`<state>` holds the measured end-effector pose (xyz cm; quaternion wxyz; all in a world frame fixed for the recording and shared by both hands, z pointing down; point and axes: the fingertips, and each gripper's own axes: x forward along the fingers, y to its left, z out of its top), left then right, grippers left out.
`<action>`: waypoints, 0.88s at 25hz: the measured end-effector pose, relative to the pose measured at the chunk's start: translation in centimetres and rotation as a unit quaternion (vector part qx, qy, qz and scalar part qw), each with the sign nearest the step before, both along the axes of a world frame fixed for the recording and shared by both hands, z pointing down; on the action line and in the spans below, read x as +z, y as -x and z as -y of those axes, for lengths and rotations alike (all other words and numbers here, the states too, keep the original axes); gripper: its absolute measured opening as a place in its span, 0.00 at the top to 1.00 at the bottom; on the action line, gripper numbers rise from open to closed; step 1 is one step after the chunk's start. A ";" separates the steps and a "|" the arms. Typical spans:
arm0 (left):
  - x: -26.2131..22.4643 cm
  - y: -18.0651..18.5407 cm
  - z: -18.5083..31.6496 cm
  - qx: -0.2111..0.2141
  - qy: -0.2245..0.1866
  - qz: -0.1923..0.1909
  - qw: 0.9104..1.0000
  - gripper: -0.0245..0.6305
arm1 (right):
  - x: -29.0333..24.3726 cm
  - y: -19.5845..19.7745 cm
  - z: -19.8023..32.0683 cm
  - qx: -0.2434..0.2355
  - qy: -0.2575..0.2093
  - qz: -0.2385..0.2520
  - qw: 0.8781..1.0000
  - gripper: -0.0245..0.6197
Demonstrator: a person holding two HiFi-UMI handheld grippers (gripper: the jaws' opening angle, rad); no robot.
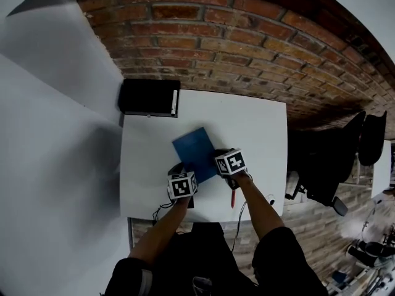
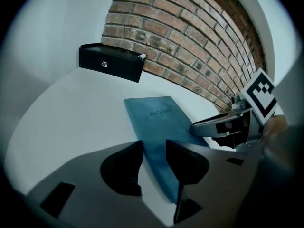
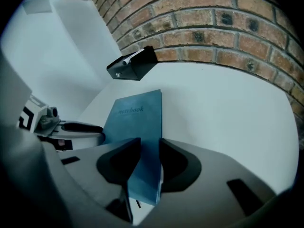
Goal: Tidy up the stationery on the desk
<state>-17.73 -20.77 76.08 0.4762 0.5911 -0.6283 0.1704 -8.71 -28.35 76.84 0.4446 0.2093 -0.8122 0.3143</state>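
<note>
Grey jaws of the left tool (image 2: 153,148) stand wide apart astride the left long edge of the blue notebook (image 2: 159,115). Its right jaw lies over the cover and its left jaw sits off the edge. A sliver of white table (image 1: 259,128) shows between that left jaw and the book, so the pads do not press. The notebook lies on the table, running from both tools toward the brick wall (image 1: 216,42). The right tool (image 3: 149,148) is clamped on the notebook's right edge by the near corner; the book fills the gap, and its page edge shows along the right jaw.

Only the gripper views show the word "notebook" on the cover, and each shows the other tool alongside. Only the head view shows thin cables (image 1: 162,211) at the table edge behind the left tool, a red pen (image 1: 232,198) just behind the right tool on the person's side, and a dark office chair (image 1: 327,159) well off to that tool's right.

Ahead of the left tool and to its left, a black box (image 2: 109,63) sits against the wall at the table's far corner, with a pale marker (image 2: 141,57) lying on top.
</note>
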 end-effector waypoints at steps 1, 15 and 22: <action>0.0 0.2 -0.2 0.008 -0.001 0.005 1.000 0.71 | 0.0 0.0 -0.4 0.009 0.002 0.001 1.000 0.75; 0.1 2.7 -2.3 0.091 -0.007 0.029 0.995 0.72 | 0.1 0.3 -5.7 0.150 0.025 0.007 0.988 0.77; 0.1 4.0 -3.6 0.131 -0.011 0.035 0.991 0.74 | 0.1 0.9 -8.6 0.213 0.020 0.026 0.976 0.78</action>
